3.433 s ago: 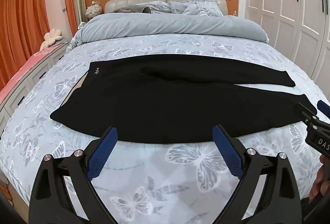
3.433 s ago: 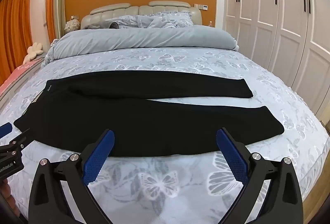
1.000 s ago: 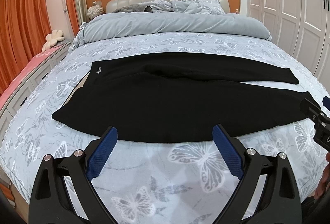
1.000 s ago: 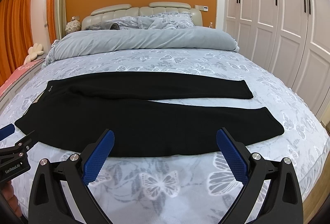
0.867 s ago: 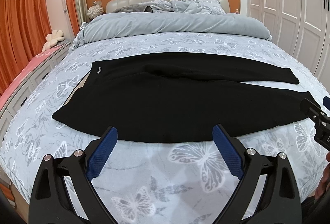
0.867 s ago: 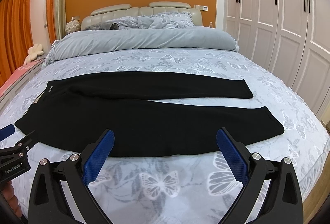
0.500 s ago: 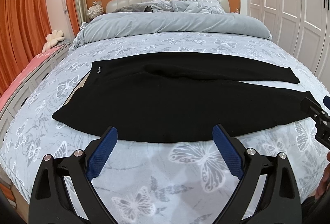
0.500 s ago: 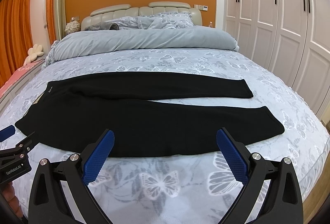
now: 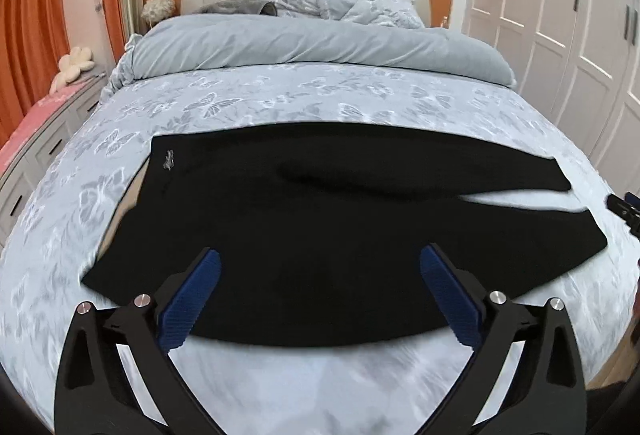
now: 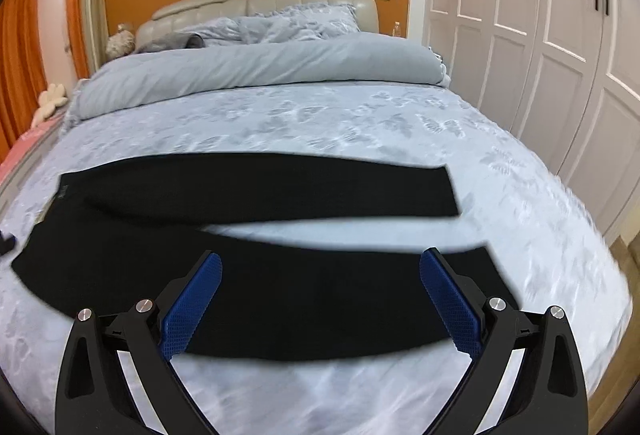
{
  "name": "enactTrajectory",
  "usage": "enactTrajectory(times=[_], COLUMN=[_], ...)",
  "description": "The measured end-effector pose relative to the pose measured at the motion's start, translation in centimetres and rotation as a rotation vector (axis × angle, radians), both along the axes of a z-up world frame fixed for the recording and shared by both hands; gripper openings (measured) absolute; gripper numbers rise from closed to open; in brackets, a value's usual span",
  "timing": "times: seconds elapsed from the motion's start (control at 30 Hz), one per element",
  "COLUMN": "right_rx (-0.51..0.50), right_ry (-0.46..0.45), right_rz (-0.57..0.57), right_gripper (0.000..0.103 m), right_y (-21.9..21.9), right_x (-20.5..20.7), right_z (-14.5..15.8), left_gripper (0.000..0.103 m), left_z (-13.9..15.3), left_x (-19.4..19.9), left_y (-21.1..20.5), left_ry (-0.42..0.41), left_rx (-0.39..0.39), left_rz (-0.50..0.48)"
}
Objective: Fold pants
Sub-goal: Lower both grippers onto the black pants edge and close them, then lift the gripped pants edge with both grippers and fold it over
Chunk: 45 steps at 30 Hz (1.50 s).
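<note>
Both claws, left claw [image 9: 320, 267] and right claw [image 10: 320, 269], stand with fingers spread wide above the pants [image 9: 320, 235], nothing between them. The bed [image 9: 320, 387] lies bare around the pants on every side. A rolled duvet [image 9: 312, 43] bounds the far end; wardrobe doors [image 10: 560, 55] flank the right.

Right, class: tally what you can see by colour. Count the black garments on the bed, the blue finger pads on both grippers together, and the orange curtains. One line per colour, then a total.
Black pants: 1
Blue finger pads, two on the left gripper and two on the right gripper: 4
Orange curtain: 1
Total: 6
</note>
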State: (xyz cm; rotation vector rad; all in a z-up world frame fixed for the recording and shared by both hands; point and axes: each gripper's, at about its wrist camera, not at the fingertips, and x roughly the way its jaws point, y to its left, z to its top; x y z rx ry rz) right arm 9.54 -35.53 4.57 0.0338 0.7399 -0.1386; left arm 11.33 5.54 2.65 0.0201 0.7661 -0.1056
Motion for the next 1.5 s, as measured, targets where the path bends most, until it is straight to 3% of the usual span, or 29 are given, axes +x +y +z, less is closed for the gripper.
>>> enactTrajectory(times=[0.13, 0.4, 0.57, 0.8, 0.93, 0.97, 1.0, 1.03, 1.07, 1.1, 1.17, 1.2, 1.27, 1.33, 1.4, 1.5], right_rx=[0.014, 0.099, 0.073, 0.045, 0.072, 0.078, 0.082, 0.079, 0.084, 0.106, 0.116, 0.120, 0.143, 0.146, 0.153, 0.167], right_ry=[0.058, 0.133, 0.184, 0.244, 0.229, 0.224, 0.218, 0.217, 0.216, 0.214, 0.202, 0.197, 0.179, 0.156, 0.130, 0.091], right_rz=[0.008, -0.148, -0.161, -0.159, -0.149, -0.146, -0.138, -0.134, -0.122, -0.112, -0.122, -0.129, -0.141, -0.148, -0.150, -0.144], right_gripper=[0.098, 0.098, 0.098, 0.098, 0.098, 0.098, 0.097, 0.086, 0.067, 0.058, 0.026, 0.018, 0.013, 0.011, 0.010, 0.010], right_y=[-7.0, -16.3, -17.8, -18.2, -18.5, -18.4, -18.4, -18.2, -18.1, -18.0, -18.0, -18.1, -18.5, -18.7, -19.2, -19.7], right_x=[6.8, 16.1, 20.0, 23.5, 24.0, 24.1, 24.2, 24.3, 24.4, 24.4, 24.3, 24.1, 23.6, 22.9, 21.9, 20.4], right_z=[-2.4, -8.7, -11.6, -14.7, -15.0, -14.9, -14.9, -14.9, -14.8, -14.7, -14.2, -13.9, -13.3, -12.4, -11.1, -8.9], left_gripper=[0.098, 0.098, 0.098, 0.098, 0.097, 0.093, 0.070, 0.058, 0.042, 0.020, 0.014, 0.011, 0.010, 0.010, 0.000, 0.000], left_z=[-0.7, -5.8, -7.8, -11.5, -12.9, -13.0, -12.9, -12.8, -12.6, -12.3, -11.4, -11.0, -10.0, -8.4, -6.8, -4.0], left_x=[8.3, 21.4, 26.0, 31.1, 32.3, 32.4, 32.4, 32.6, 32.6, 32.6, 32.2, 32.2, 31.8, 31.0, 30.1, 28.3], left_y=[4.7, 14.3, 18.1, 20.4, 20.9, 21.0, 20.9, 20.9, 20.9, 20.8, 20.4, 20.1, 19.5, 19.5, 19.9, 20.8], left_ry=[0.054, 0.141, 0.155, 0.258, 0.274, 0.255, 0.241, 0.237, 0.236, 0.233, 0.215, 0.209, 0.186, 0.153, 0.111, 0.055], left_rx=[0.012, -0.008, -0.015, -0.030, -0.042, -0.039, -0.022, -0.011, -0.035, -0.079, -0.088, -0.074, -0.044, -0.064, -0.069, -0.074], left_rz=[0.079, 0.322, 0.412, 0.428, 0.447, 0.457, 0.464, 0.460, 0.431, 0.401, 0.395, 0.390, 0.383, 0.385, 0.399, 0.420])
